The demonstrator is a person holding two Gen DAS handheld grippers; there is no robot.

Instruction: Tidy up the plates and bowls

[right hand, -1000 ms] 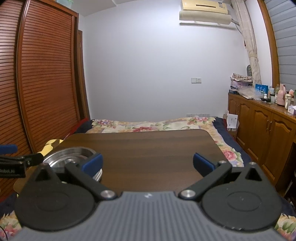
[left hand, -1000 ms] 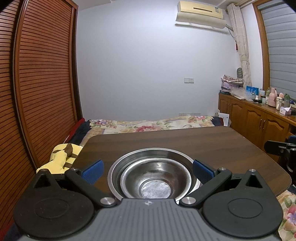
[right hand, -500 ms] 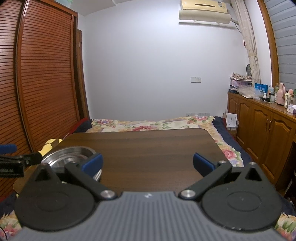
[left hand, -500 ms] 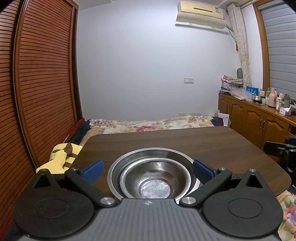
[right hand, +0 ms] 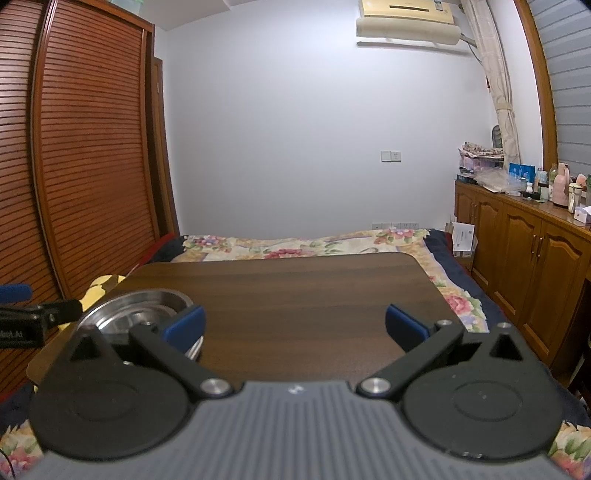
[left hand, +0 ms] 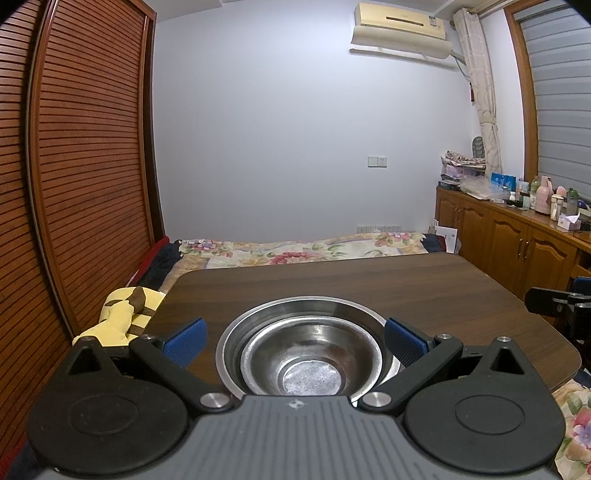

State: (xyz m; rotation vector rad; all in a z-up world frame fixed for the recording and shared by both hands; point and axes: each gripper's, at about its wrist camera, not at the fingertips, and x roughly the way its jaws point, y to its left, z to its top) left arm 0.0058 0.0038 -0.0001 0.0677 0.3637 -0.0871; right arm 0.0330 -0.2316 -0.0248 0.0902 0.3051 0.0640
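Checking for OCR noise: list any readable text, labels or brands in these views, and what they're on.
"...bot.AI", start cut off: on the left gripper, seen in the right wrist view.
Air conditioner badge: too small to read.
Boxes and bottles on the sideboard: print blurred.
Nothing else legible.

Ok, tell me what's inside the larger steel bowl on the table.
A smaller steel bowl sits nested inside the larger steel bowl, and it looks empty. The nearest part of both is hidden behind the left claw body, so anything beneath the inner bowl cannot be seen.
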